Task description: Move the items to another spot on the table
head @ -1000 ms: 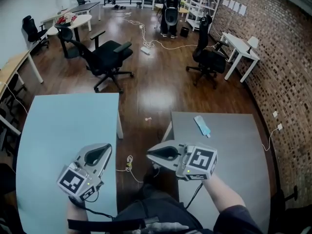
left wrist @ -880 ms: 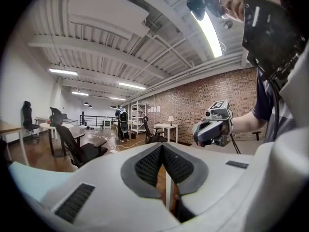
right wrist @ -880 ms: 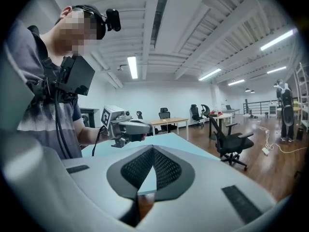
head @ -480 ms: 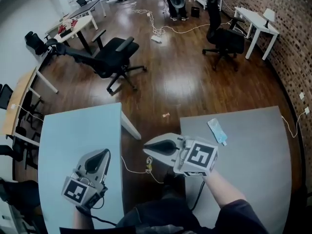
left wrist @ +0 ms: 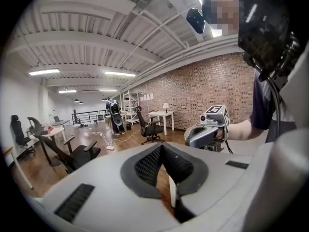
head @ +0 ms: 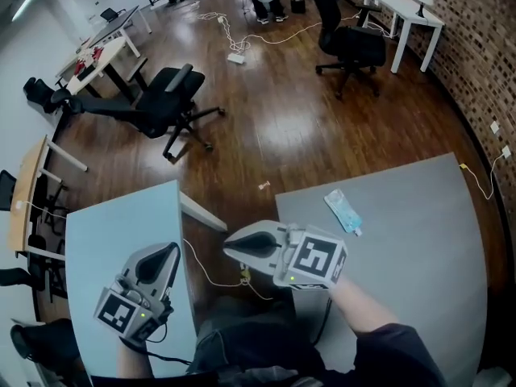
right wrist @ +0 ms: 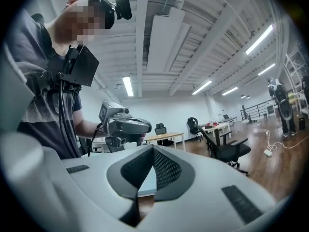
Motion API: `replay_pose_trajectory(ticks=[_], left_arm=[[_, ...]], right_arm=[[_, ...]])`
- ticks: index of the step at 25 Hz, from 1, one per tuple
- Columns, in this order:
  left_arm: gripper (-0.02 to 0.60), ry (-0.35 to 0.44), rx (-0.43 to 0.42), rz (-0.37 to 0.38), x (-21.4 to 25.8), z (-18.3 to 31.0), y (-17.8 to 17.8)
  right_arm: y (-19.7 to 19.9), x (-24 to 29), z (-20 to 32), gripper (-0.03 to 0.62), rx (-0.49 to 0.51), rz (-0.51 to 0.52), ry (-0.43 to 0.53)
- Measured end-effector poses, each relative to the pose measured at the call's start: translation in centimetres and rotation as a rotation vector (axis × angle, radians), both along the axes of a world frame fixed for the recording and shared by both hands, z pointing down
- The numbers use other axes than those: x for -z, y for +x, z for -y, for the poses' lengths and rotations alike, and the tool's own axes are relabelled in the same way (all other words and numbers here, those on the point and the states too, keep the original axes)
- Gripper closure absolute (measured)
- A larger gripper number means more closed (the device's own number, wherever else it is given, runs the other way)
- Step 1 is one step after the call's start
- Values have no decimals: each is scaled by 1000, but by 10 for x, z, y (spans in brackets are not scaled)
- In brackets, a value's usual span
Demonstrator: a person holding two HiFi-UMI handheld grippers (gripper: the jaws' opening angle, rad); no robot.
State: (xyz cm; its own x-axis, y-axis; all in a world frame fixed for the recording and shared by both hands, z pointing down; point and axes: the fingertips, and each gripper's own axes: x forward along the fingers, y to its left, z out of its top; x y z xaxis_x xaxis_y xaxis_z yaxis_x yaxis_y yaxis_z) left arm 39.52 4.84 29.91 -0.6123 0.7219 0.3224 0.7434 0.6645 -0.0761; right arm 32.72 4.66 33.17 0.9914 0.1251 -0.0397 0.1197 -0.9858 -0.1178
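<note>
the left gripper (head: 172, 254) has its grey jaws pressed together with nothing between them, their tip near the edge of the pale blue tabletop (head: 105, 232). the right gripper (head: 232, 248) is closed and empty too. its jaws reach out past the edge of the grey tabletop (head: 419, 248), over the gap between the two tabletops, and point toward the left gripper. the light blue flat packet (head: 342, 211) lies on the grey tabletop, behind the right jaws and well apart from both pairs, touched by neither.

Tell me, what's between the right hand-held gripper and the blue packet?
Nothing but bare grey table between the right hand-held gripper and blue packet, per the head view.
</note>
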Motion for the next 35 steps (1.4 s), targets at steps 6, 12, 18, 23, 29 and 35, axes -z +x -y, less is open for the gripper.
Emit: replay_pose_trajectory(ticks=[6,12,18,23,29,35], left_arm=[[571,-15,-74,-10,-2,-17,-23],[571,-29,-83,30,-2,-39,-13],[571,-49,-116,106,1,-77,-3],[571,-59,-136,245,1,-112,32],[572,-91,-183,340,-2,-151,78],[572,-70,-190,448,-8,-171,109]], right_arm=[[-13,1,-14,597,-45,13,4],[-6,11,-31,597,-76,43,-28],[1,20,-59,597,-115,106,-32],[35,17,-84,597,-126,197,-2],[85,34,-122,597,-163,189,-25],[125,34,-135,597,-156,273,-31]])
